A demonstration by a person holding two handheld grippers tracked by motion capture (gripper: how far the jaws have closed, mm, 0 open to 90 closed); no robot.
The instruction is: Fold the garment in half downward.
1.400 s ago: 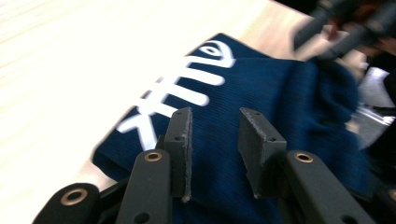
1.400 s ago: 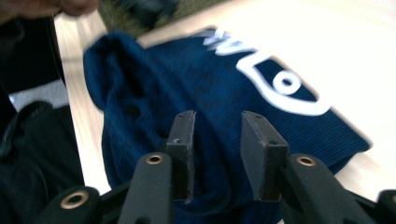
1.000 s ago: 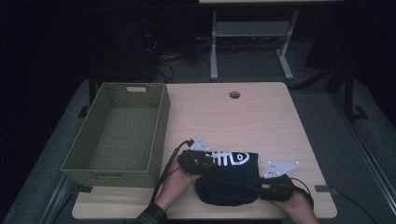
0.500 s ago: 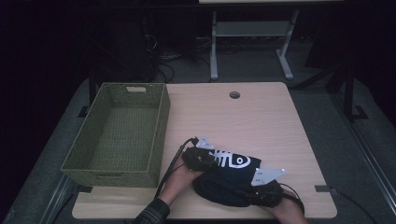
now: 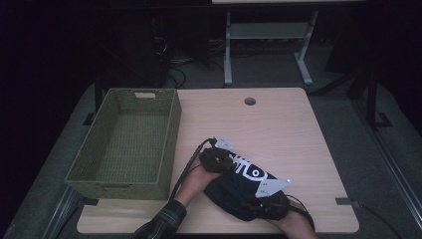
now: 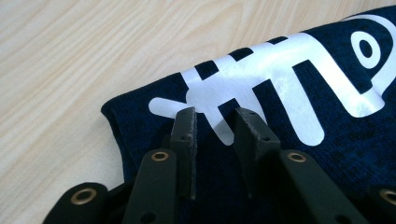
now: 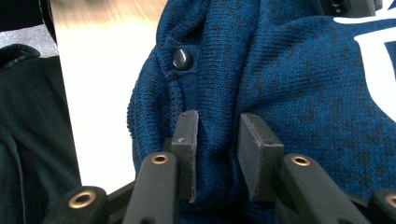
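Both grippers have slid toward the desk's (image 5: 298,129) near edge since a second ago, dragging the folded dark-blue knit garment with the white fishbone print (image 5: 244,191) along.

High view: it lies beside the green woven basket (image 5: 124,144).

Left gripper (image 6: 215,126) view: jaws pinch printed fabric.

Right gripper (image 7: 217,133) view: jaws, just opening, hold a fold below a snap button (image 7: 182,59).

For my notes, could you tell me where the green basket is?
In the high view the green basket sits on the table's left side, left of the dark garment.
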